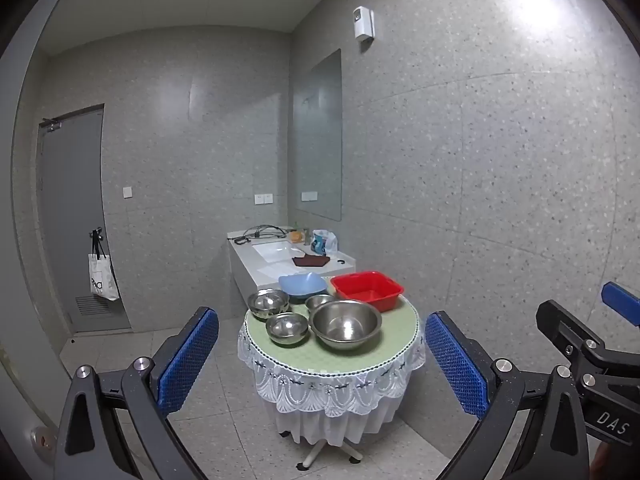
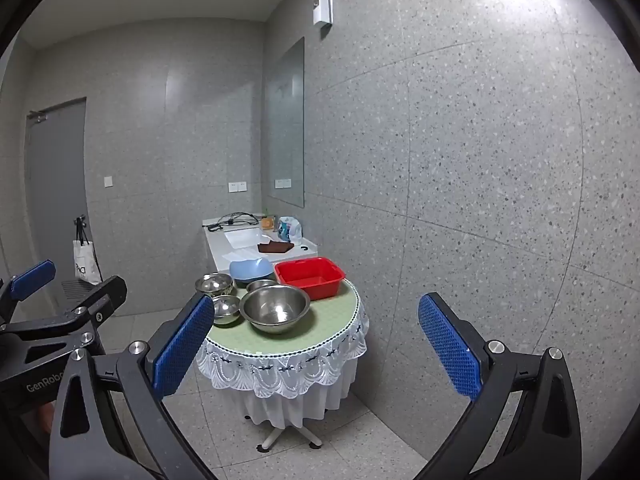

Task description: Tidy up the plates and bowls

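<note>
A small round table (image 1: 360,354) with a green top and white lace skirt holds several steel bowls. A large steel bowl (image 1: 346,323) is at the front, with smaller steel bowls (image 1: 287,328) (image 1: 268,302) (image 1: 319,301) to its left and behind. A blue bowl (image 1: 303,285) and a red square basin (image 1: 367,290) stand at the back. My left gripper (image 1: 322,360) is open and empty, well short of the table. My right gripper (image 2: 316,348) is open and empty too, also far back. The same table (image 2: 320,332) and the large bowl (image 2: 275,307) show in the right wrist view.
A white sink counter (image 1: 280,264) with cables, a cloth and a bag stands behind the table, below a wall mirror (image 1: 318,136). A speckled wall runs along the right. A grey door (image 1: 72,220) with a hanging tote bag (image 1: 102,278) is at the left.
</note>
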The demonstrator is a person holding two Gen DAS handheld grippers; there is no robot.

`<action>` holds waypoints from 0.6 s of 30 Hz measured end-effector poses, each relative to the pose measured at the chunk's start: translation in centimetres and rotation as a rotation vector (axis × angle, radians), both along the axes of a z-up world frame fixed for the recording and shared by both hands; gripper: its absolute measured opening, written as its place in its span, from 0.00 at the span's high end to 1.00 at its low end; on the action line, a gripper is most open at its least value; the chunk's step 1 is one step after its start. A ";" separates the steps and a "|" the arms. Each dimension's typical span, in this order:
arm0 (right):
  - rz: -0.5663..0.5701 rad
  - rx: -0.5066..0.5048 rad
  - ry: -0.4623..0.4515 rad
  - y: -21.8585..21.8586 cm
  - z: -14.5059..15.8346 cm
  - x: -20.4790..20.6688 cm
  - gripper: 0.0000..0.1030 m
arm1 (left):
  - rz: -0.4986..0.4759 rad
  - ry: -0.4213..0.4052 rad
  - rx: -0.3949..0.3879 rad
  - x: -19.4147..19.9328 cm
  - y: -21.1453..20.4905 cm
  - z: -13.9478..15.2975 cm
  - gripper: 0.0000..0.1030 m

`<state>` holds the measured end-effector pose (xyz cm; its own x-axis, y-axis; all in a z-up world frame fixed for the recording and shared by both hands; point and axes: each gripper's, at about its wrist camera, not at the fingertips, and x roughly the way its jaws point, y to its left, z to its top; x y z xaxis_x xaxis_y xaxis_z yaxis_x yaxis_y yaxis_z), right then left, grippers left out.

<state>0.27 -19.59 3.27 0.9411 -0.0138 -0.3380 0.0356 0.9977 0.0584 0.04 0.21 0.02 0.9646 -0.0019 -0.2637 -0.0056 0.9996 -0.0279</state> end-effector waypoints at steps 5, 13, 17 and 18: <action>-0.002 0.002 0.002 0.0 -0.1 0.1 0.00 | -0.004 0.000 0.005 0.0 0.0 0.2 0.01; -0.002 0.001 0.003 0.0 -0.2 0.5 0.00 | -0.004 0.003 0.014 0.5 -0.2 0.2 0.01; -0.002 0.004 0.002 -0.3 -0.2 0.7 0.00 | -0.005 -0.001 0.019 0.7 -0.4 -0.2 0.01; -0.001 0.005 0.003 -0.5 -0.2 0.9 0.00 | -0.005 -0.001 0.020 0.8 -0.4 -0.3 0.01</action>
<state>1.18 -20.09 3.10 0.9402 -0.0132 -0.3404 0.0368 0.9973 0.0629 0.79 -0.22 -0.24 0.9648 -0.0018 -0.2629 -0.0003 1.0000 -0.0083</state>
